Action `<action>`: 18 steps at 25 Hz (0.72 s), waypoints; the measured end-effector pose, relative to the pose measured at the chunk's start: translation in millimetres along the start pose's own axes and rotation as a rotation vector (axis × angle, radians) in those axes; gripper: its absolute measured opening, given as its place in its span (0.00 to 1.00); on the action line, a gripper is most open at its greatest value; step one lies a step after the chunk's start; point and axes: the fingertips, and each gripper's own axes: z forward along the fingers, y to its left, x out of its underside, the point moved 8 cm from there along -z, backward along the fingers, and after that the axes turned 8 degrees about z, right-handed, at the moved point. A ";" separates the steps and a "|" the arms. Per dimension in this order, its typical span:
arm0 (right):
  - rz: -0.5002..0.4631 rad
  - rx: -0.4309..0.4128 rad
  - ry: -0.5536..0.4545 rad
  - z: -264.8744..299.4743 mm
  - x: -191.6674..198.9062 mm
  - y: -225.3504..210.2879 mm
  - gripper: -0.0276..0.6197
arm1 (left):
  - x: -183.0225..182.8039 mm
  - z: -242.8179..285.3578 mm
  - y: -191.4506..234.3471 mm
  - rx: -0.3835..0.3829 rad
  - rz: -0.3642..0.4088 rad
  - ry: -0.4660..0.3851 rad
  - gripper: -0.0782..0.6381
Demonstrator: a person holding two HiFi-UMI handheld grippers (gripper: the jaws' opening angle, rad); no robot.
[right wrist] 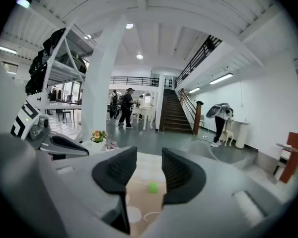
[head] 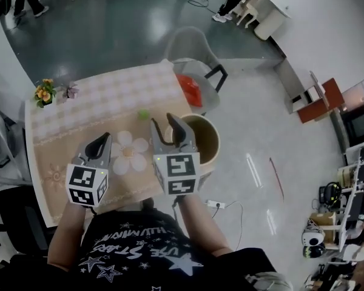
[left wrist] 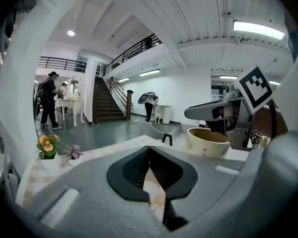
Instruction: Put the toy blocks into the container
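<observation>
Right tongs [head: 162, 119] hover parted near beige container [head: 218, 139], green block [head: 144, 114] outside.

Green block [head: 144, 114] on table [head: 97, 102] near container [head: 215, 139]

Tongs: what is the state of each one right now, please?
Left tongs: closed, holding nothing.
Right tongs: open, holding nothing.
</observation>
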 end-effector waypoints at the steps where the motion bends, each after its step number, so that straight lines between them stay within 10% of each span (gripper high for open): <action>1: -0.009 -0.024 0.007 9.5 0.0 12.1 0.28 | 4.3 -4.8 8.9 -0.021 -0.006 0.006 0.12; 18: 0.099 0.128 0.304 140.9 102.9 40.6 0.15 | 84.8 -41.4 103.2 -0.195 -0.138 0.147 0.12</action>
